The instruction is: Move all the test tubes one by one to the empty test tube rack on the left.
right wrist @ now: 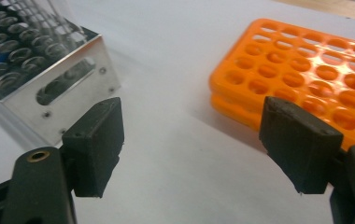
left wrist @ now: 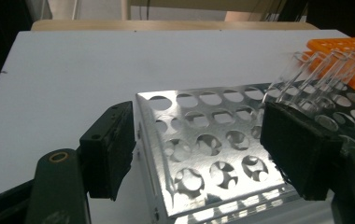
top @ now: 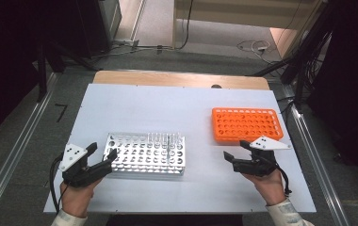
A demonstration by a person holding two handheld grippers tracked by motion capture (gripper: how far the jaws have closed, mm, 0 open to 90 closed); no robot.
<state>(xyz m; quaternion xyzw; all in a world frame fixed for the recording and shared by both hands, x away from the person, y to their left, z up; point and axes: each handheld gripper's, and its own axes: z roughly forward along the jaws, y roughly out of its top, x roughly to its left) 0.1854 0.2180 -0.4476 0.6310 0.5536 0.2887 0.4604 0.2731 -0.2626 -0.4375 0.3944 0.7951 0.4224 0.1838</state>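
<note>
on the white tabletop (top: 134, 108) the metal rack (top: 145, 153) sits left of centre, with a few clear tubes (top: 164, 139) standing in its far right holes. the left gripper (top: 102, 155) is at the rack's near left corner – its jaws stand wide, straddling that corner without touching it. the right gripper (top: 234, 149) hovers between the metal rack and the orange rack (top: 246, 124), just in front of the orange one – jaws wide, holding nothing

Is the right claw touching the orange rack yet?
Apart. In the right gripper view the open right claw hangs over bare table, with white surface showing between its jaws and the orange rack.
</note>
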